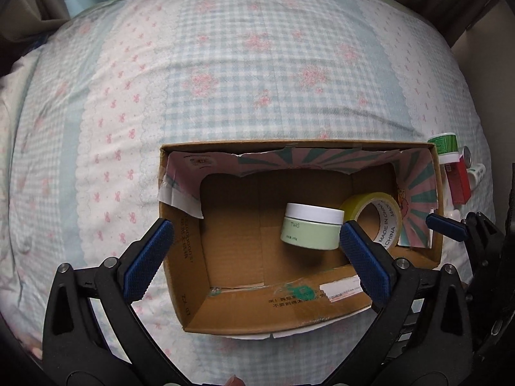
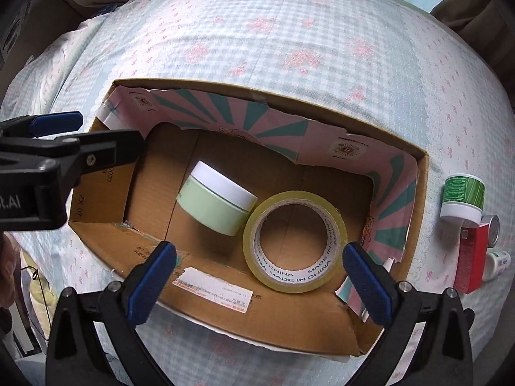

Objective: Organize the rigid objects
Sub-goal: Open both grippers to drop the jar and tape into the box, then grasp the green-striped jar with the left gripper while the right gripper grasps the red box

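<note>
1. Both tongs, left gripper [image 1: 254, 254] and right gripper [image 2: 259, 281], gape, holding nothing.
2. Pale-green cream jar [image 2: 217, 202] and tape roll [image 2: 294, 241] lie in the cardboard box [image 2: 289, 321].
3. Swing right toward three o'clock; pinch the green-labelled jar [image 2: 463, 197] squarely.

The right tool [image 2: 259, 284] hung open-jawed over an open brown cardboard box [image 2: 289, 318] on the bed. Inside, a pale green white-lidded jar [image 2: 215, 201] touched a yellowish tape roll [image 2: 294, 241]; outside lay a green-labelled white tub [image 2: 463, 197] and a red carton [image 2: 471, 257].
</note>
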The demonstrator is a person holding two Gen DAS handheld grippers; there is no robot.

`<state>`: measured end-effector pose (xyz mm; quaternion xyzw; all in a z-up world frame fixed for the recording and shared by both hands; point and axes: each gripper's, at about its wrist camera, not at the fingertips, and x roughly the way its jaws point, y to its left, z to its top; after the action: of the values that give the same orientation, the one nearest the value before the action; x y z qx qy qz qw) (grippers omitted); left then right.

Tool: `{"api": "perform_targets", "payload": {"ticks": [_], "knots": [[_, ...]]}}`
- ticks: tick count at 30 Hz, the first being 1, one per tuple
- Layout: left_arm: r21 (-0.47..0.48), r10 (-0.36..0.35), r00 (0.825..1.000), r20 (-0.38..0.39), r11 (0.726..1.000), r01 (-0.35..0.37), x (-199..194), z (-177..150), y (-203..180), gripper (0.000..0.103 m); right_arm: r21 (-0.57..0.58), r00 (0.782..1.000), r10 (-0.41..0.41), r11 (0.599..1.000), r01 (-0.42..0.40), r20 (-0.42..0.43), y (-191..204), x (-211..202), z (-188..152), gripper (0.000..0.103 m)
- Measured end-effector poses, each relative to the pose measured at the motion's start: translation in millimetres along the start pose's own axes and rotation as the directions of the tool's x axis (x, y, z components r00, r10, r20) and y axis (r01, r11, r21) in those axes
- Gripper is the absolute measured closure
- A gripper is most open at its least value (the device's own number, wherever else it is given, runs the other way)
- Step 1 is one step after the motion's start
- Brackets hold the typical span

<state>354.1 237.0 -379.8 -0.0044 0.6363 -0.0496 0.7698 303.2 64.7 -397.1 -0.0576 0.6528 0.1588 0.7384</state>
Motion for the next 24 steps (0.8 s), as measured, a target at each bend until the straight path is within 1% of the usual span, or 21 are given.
{"api": "perform_targets", "payload": {"ticks": [4,8,15,17,20,24], "knots": [[-0.001,0.0,0.999,0.04,1.0,0.0,-26,-8,2,0.0,-0.01,0.999,-0.022,1.0,0.022,0.029,1,-20,-9,0.0],[-0.005,0.004,0.996,0.09,1.0,-0.004,-57,-21,5,0.0,-0.018,0.998,-0.033,0.999,0.034,0.061,10,-45,-21,0.0],[-0.031,0.022,0.985,0.173,0.999,-0.017,-122,-60,8,0.0,0.012,0.993,-0.06,0.998,0.059,0.106,25,-95,-46,0.0],[-0.04,0.014,0.981,0.194,0.999,-0.007,-138,-71,8,0.0,0.045,0.991,-0.05,0.998,0.045,0.127,27,-113,-57,0.0],[-0.04,-0.004,0.976,0.218,0.999,0.013,-158,-85,4,0.0,0.117,0.985,-0.058,0.992,0.038,0.165,25,-141,-74,0.0],[-0.012,-0.043,0.969,0.244,0.999,0.047,-174,-97,-10,0.0,0.187,0.977,-0.106,0.98,0.071,0.185,21,-170,-99,0.0]]}}
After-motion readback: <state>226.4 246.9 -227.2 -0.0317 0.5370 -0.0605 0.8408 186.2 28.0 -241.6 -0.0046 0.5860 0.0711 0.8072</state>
